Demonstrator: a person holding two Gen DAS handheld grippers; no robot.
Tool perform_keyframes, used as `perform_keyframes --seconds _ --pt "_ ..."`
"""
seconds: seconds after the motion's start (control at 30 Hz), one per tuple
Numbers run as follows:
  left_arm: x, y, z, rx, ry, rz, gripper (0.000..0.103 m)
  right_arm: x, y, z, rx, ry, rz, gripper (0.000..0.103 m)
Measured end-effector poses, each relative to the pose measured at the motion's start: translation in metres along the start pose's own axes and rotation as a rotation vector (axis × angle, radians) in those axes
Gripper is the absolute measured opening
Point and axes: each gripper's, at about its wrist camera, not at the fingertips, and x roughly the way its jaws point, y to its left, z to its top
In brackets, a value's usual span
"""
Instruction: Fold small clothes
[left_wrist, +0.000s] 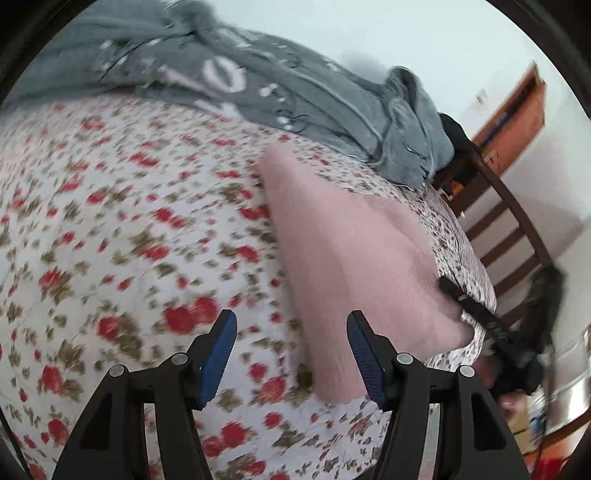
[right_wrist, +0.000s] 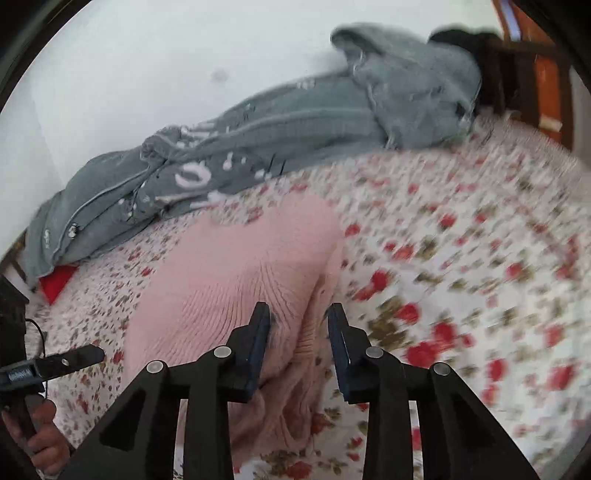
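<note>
A pink knit garment (right_wrist: 236, 280) is spread on the floral bedsheet (right_wrist: 461, 258), directly under the right tool (right_wrist: 299, 321), whose jaws are parted with a ridge of pink knit between them, not clamped. The left tool (left_wrist: 291, 332) is seen wide apart over bare sheet, the garment just beside its right finger (left_wrist: 364, 343). A grey denim piece (left_wrist: 295, 96) is bunched well behind.

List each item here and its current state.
Pink knit garment: lying on the floral cloth, creased, not neatly folded.
Grey jeans: crumpled at the far edge.
Left tool: open, holding nothing.
Right tool: open, over the pink garment's edge.
</note>
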Motion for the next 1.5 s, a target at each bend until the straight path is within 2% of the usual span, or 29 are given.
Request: perform_keyframes --seconds 0.13,0.23,0.33,0.37,0.43,0.53,0.63,0.73,0.8,0.83,0.87,0.9,0.97,1.03,1.1,1.13,1.17,1.2,1.23,1.27,1.3,1.33,1.4,1.5 --pt "0.009 -0.026 0.014 0.042 -0.055 0.019 0.061 -0.039 0.034 0.006 -0.127 -0.159 0.002 0.036" --pt "0.016 -0.040 0.020 0.077 -0.101 0.022 0.061 -0.037 0.058 -0.011 -0.260 -0.224 0.032 0.036" --pt "0.034 -0.049 0.010 0.136 -0.090 0.031 0.061 -0.005 0.057 -0.035 -0.322 -0.149 -0.048 0.031" --pt "0.045 -0.049 0.001 0.170 -0.074 0.066 0.062 0.009 0.050 -0.044 -0.317 -0.110 -0.091 0.023" --pt "0.059 -0.047 -0.013 0.199 -0.065 0.079 0.063 0.019 0.038 -0.056 -0.295 -0.095 -0.120 0.023" --pt "0.061 -0.031 -0.025 0.127 -0.073 0.013 0.064 0.017 0.033 -0.063 -0.297 -0.093 -0.166 0.023" --pt "0.056 -0.031 -0.031 0.132 -0.071 0.009 0.064 0.015 0.028 -0.066 -0.289 -0.089 -0.155 0.023" --pt "0.043 -0.043 -0.039 0.211 -0.087 0.049 0.063 0.008 0.023 -0.064 -0.260 -0.078 -0.136 0.023" --pt "0.033 -0.049 -0.044 0.260 -0.099 0.048 0.063 -0.006 0.021 -0.061 -0.229 -0.094 -0.098 0.024" --pt "0.027 -0.049 -0.047 0.285 -0.098 0.040 0.063 -0.016 0.022 -0.061 -0.221 -0.111 -0.068 0.025" --pt "0.024 -0.048 -0.049 0.296 -0.095 0.035 0.064 -0.022 0.023 -0.062 -0.221 -0.121 -0.047 0.034" --pt "0.022 -0.047 -0.051 0.302 -0.087 0.028 0.065 -0.029 0.023 -0.062 -0.223 -0.130 -0.022 0.047" --pt "0.021 -0.044 -0.055 0.311 -0.050 0.004 0.066 -0.033 0.023 -0.063 -0.220 -0.130 0.005 0.057" --pt "0.027 -0.043 -0.061 0.309 -0.025 0.009 0.066 -0.031 0.019 -0.064 -0.183 -0.113 0.038 0.057" --pt "0.031 -0.042 -0.063 0.301 -0.037 0.023 0.066 -0.022 0.015 -0.066 -0.131 -0.078 0.065 0.057" --pt "0.033 -0.041 -0.063 0.284 -0.041 0.023 0.065 -0.016 0.014 -0.066 -0.109 -0.085 0.052 0.056" --pt "0.034 -0.039 -0.062 0.269 -0.039 0.015 0.051 -0.012 0.013 -0.066 -0.092 -0.070 0.054 0.042" --pt "0.034 -0.037 -0.061 0.254 -0.026 -0.014 0.040 -0.008 0.011 -0.066 -0.079 -0.051 0.077 0.019" --pt "0.031 -0.037 -0.061 0.254 -0.032 -0.013 0.028 -0.009 0.011 -0.066 -0.079 -0.049 0.089 0.008" --pt "0.026 -0.035 -0.061 0.256 -0.049 -0.019 0.022 -0.014 0.010 -0.067 -0.082 -0.071 0.089 0.007" --pt "0.021 -0.032 -0.060 0.253 -0.059 -0.039 0.021 -0.026 0.006 -0.066 -0.083 -0.133 0.093 0.006" --pt "0.018 -0.027 -0.060 0.245 -0.055 -0.060 0.020 -0.032 0.004 -0.066 -0.088 -0.156 0.100 0.006" --pt "0.020 -0.023 -0.061 0.227 -0.044 -0.076 0.020 -0.031 0.000 -0.064 -0.090 -0.139 0.095 0.006" --pt "0.023 -0.025 -0.063 0.232 -0.041 -0.064 0.020 -0.015 0.002 -0.067 -0.127 -0.095 0.023 0.006"
